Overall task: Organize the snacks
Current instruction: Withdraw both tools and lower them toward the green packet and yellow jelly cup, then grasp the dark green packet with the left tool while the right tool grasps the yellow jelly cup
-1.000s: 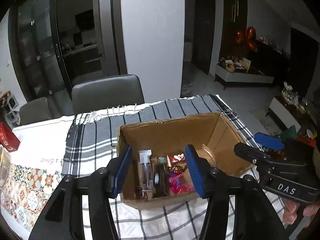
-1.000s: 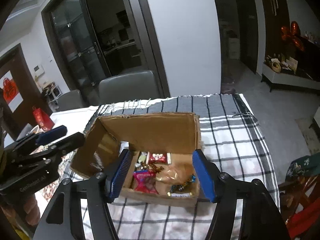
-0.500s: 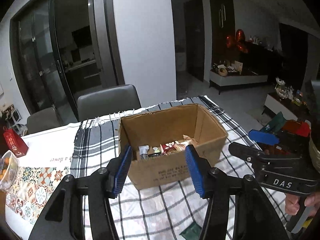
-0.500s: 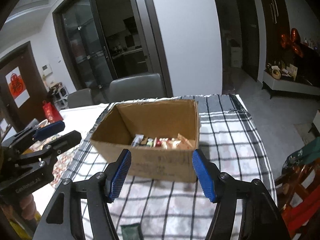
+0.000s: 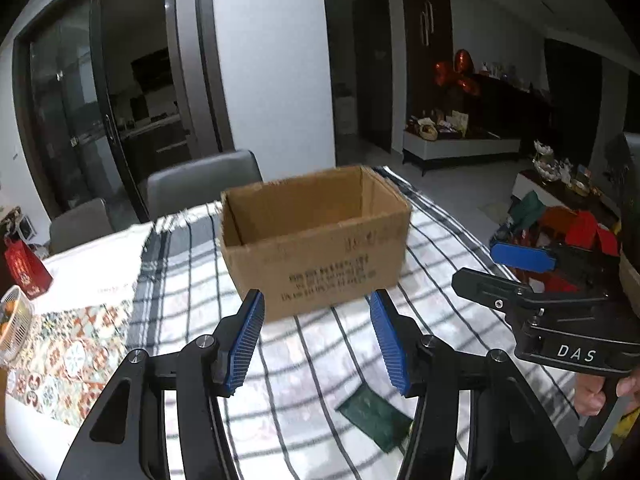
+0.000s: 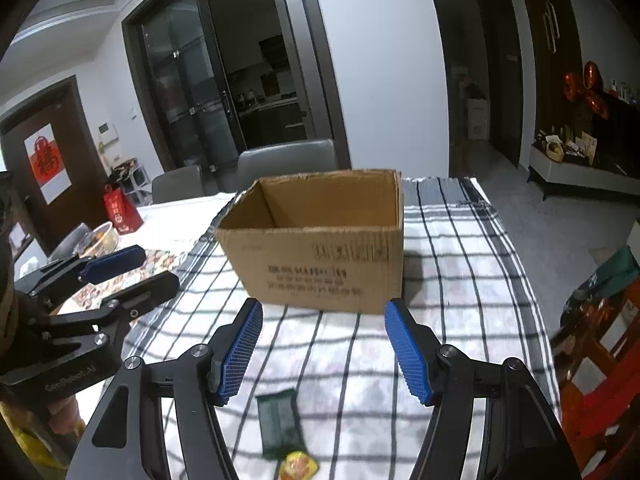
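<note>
An open cardboard box (image 5: 316, 240) stands on the checked cloth; it also shows in the right wrist view (image 6: 320, 240). Its contents are hidden from this low angle. A dark green snack packet (image 5: 374, 416) lies on the cloth near me, also in the right wrist view (image 6: 280, 420), with a small yellow wrapped snack (image 6: 298, 466) just in front of it. My left gripper (image 5: 316, 340) is open and empty, short of the box. My right gripper (image 6: 324, 352) is open and empty, above the green packet. Each gripper shows in the other's view: the right gripper (image 5: 496, 268), the left gripper (image 6: 140, 268).
Checked cloth (image 6: 460, 280) covers the table's right part; a patterned mat (image 5: 68, 352) lies left. A red bag (image 5: 24, 268) and a white basket (image 5: 12, 320) stand at far left. Grey chairs (image 5: 200, 188) are behind the table. Red chairs (image 6: 600, 360) stand at right.
Both grippers have pulled back and lower from the box. The box's inside is no longer visible, and the green packet and the yellow snack have come into view.
</note>
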Motion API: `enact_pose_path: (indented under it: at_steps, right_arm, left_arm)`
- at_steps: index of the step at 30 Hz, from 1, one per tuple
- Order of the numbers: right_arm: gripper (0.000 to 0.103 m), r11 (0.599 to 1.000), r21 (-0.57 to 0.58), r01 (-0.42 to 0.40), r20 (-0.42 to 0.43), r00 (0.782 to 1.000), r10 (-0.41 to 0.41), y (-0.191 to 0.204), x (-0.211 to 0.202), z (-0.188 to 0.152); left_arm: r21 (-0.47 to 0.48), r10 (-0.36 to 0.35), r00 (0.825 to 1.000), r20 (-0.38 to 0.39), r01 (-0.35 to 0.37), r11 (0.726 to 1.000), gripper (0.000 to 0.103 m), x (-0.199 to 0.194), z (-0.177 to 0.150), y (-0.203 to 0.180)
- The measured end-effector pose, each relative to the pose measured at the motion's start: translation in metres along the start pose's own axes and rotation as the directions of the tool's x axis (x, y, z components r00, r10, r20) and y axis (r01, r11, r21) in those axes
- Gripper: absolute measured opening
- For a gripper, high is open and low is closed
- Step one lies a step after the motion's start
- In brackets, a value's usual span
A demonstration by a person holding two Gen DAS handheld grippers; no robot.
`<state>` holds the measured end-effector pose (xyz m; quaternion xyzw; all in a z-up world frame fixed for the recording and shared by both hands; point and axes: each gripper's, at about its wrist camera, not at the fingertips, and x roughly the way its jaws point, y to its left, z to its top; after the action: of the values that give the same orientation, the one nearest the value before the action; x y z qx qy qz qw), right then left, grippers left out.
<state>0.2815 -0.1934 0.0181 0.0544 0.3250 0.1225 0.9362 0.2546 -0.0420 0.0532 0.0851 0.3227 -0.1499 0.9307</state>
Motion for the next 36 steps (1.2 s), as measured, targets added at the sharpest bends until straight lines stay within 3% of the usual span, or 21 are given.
enact_pose_path:
  at_steps: [9, 18, 22, 25, 29, 36]
  right_arm:
    - [0.064, 0.999, -0.041, 0.003, -0.073, 0.997, -0.006, 0.011, 0.002, -0.054]
    - [0.064, 0.999, -0.024, -0.023, -0.198, 0.98, 0.017, 0.012, 0.019, -0.102]
    - [0.064, 0.999, -0.015, -0.042, -0.247, 0.968, 0.037, 0.016, 0.026, -0.121]
    - [0.054, 0.998, -0.002, -0.068, -0.278, 0.959, 0.065, 0.017, 0.032, -0.131]
    - [0.052, 0.996, -0.001, -0.09, -0.309, 0.947, 0.085, 0.019, 0.041, -0.141]
    - [0.047, 0.995, 0.011, -0.101, -0.329, 0.939, 0.099, 0.019, 0.052, -0.146]
  left_arm:
    - [-0.002, -0.047, 0.995, -0.083, 0.047, 0.999, 0.054, 0.006, -0.045, -0.011]
    - [0.002, -0.059, 0.985, -0.163, 0.06, 0.998, 0.054, 0.025, -0.086, -0.019]
    - [-0.003, -0.081, 0.975, -0.206, 0.082, 0.997, 0.054, 0.037, -0.097, -0.02]
    - [-0.012, -0.091, 0.968, -0.233, 0.091, 0.996, 0.054, 0.045, -0.103, -0.02]
    - [-0.021, -0.109, 0.959, -0.26, 0.108, 0.994, 0.054, 0.054, -0.109, -0.023]
    - [-0.067, -0.165, 0.93, -0.327, 0.151, 0.986, 0.054, 0.081, -0.115, -0.027]
